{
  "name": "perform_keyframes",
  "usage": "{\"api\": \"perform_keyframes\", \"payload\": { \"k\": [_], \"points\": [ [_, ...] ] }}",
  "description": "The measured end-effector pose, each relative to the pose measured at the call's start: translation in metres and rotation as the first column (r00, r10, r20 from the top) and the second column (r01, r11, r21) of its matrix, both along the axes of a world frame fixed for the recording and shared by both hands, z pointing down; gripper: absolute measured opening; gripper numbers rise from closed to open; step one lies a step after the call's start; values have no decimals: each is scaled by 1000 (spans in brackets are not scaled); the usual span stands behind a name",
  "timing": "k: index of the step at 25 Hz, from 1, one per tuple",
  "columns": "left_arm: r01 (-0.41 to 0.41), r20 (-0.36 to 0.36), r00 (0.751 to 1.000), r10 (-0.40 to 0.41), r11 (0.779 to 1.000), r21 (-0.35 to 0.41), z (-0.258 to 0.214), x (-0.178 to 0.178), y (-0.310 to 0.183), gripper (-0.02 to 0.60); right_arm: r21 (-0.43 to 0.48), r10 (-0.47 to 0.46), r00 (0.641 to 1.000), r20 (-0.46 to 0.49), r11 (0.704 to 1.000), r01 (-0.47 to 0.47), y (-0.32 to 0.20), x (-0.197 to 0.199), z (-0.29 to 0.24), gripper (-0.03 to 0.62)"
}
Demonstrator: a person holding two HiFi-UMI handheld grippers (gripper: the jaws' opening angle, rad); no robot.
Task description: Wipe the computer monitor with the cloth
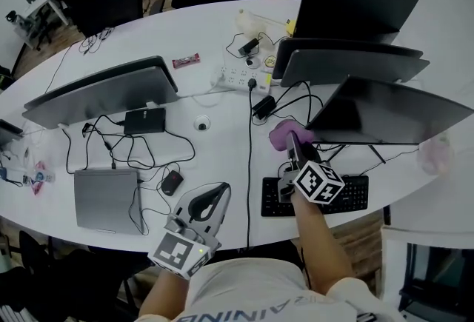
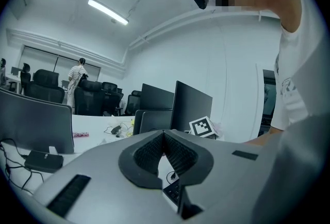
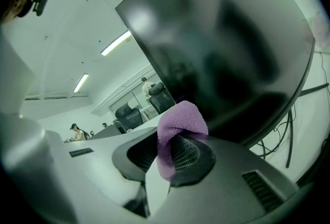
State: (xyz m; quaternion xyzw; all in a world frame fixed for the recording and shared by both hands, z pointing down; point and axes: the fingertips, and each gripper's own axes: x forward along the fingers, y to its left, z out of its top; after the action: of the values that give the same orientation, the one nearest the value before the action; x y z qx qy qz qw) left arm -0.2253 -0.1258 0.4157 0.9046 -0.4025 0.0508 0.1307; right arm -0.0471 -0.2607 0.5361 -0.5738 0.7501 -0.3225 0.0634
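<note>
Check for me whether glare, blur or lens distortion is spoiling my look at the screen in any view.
Right gripper view: the wide lens bows the monitor, and its dark screen carries soft, smeared reflections and a pale sheen at the upper left; the cloth is sharp. Head view: even light, no hard shadows, the screen seen at a steep angle. Left gripper view: the ceiling lights glare and the corners go black.

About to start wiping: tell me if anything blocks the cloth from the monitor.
Nothing visible does. The cloth, pinched in the jaws of the right gripper, faces the monitor with nothing between them.
</note>
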Motion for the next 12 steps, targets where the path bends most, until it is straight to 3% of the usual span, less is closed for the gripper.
{"api": "perform_keyframes", "payload": {
  "k": [12],
  "points": [
    [-17,-36,999,19,999,49,-17,-3,-4,5,118,35,999,-4,992,-34,-2,2,-62,55]
  ]
}}
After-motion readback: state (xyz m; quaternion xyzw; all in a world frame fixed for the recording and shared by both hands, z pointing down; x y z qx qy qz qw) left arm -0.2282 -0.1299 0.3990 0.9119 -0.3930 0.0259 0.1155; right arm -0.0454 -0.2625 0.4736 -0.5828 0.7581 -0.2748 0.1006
